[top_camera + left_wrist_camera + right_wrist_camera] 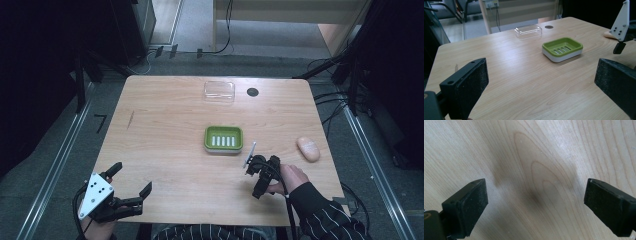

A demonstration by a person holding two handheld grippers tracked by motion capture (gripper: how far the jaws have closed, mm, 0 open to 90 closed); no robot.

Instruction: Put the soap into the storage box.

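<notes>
In the high view, the wooden counter carries a green soap dish near the middle of the frame. A clear plastic lid lies above it, toward the far edge, and a pale pink bar of soap lies at the right, well apart from the dish. The right gripper is in the lower right, just below and beside the dish, between the dish and the soap. The left gripper rests at the lower left corner, with its jaws spread wide and nothing between them.

In the left gripper view, the two jaws stand far apart at the bottom corners. The soap dish sits right of center, and the lid is above it in the frame.

In the right gripper view, the jaws are also wide and hold nothing; below them is bare wood.

The soap seems the nearest thing to the right gripper. I judge it is light and stiff but smooth, so it may slip. It is better to take it across its narrow middle, with gentle pressure.
</notes>
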